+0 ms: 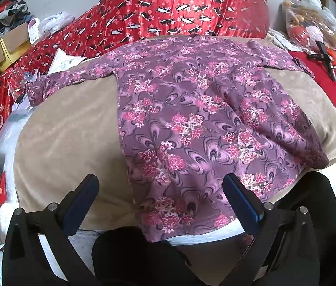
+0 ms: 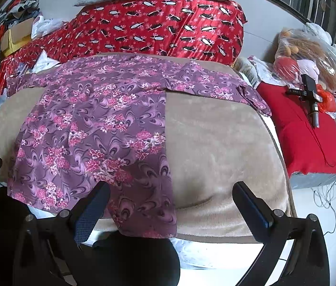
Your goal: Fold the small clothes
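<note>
**Shirt laid flat, both tongs wide and empty**

Shirt [image 1: 191,119] was what we had to fold: a purple floral one, spread on the tan blanket [image 1: 67,128] with its collar toward the red quilt [image 1: 179,7] and its hem hanging a little over the blanket's near edge. Both sleeves were stretched out sideways from the shirt's shoulders, one reaching toward the cardboard box [image 1: 10,45], the other toward the red cushion [image 2: 306,133]. We judged that it lay this way so that the seams and sleeves could be seen and taken hold of cleanly. A few soft ridges still ran across the shirt's body, so it was not quite smooth.

Our left gripper [image 1: 160,197] hovered over the shirt's hem, its jaws spread wide, gripping nothing; whether its blue fingers touched the cloth, we could not tell. Our right gripper [image 2: 172,202] was equally wide and empty, with one finger over the shirt's near right corner and the other over bare blanket beside the shirt. That straddle suited a grab at the side edge, we thought.

No fold was made yet, as far as the lie of the shirt showed. A sleeve or side fold toward the shirt's middle seemed the likely first step. The overhanging hem might drag or slip when the shirt was lifted.
</note>
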Demonstrator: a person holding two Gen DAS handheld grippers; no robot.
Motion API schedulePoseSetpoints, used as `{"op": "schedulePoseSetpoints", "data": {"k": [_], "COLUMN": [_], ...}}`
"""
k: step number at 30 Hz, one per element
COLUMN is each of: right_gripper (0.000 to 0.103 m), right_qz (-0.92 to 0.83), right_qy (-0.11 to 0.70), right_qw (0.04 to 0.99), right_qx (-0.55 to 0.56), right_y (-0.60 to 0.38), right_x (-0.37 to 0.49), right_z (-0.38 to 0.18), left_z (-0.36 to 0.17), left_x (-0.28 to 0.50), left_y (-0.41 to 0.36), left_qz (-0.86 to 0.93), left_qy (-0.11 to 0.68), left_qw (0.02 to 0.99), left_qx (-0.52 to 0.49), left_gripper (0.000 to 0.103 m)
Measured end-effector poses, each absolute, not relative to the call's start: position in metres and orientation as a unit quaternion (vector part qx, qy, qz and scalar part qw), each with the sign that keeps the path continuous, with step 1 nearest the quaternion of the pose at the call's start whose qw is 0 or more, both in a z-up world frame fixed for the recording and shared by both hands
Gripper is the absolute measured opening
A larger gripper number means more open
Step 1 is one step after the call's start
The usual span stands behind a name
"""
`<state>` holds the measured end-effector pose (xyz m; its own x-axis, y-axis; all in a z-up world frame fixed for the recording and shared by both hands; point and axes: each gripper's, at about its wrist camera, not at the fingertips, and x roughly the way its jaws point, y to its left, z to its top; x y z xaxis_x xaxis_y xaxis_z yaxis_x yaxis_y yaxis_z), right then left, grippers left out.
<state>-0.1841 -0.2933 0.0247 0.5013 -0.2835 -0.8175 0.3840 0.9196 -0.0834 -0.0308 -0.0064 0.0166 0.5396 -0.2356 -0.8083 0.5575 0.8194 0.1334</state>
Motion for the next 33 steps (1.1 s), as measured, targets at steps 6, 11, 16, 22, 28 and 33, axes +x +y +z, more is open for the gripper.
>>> {"op": "schedulePoseSetpoints", "data": {"k": [6,11,16,22,28,33], "right_gripper": [0.102,0.102,0.102,0.102,0.082,0.004], "right_qz": [-0.194,-0.196,-0.19,-0.186,-0.168,-0.11], "right_qy": [0.461,0.463,0.467,0.491,0.532,0.547], "right_qw": [0.864,0.863,0.862,0.845,0.816,0.817], "right_qx": [0.047,0.045,0.055,0.099,0.148,0.145], "right_y": [-0.294,-0.296,-0.3,-0.321,-0.337,-0.321], "right_x": [-0.18,-0.177,-0.173,-0.172,-0.165,-0.165], "right_z": [0.022,0.018,0.012,-0.011,-0.049,-0.059], "left_z": [0.012,0.01,0.009,-0.009,-0.051,-0.063], "left_x": [-0.025,-0.015,0.005,0.037,0.034,0.035], "left_y": [-0.008,-0.005,0.007,0.035,0.025,0.02], "left_qz": [-0.23,-0.22,-0.193,-0.134,-0.184,-0.216], "left_qy": [0.43,0.436,0.441,0.488,0.568,0.611], "left_qw": [0.852,0.853,0.859,0.846,0.788,0.75], "left_qx": [0.19,0.184,0.176,0.167,0.154,0.13], "left_gripper": [0.103,0.103,0.103,0.103,0.079,0.003]}}
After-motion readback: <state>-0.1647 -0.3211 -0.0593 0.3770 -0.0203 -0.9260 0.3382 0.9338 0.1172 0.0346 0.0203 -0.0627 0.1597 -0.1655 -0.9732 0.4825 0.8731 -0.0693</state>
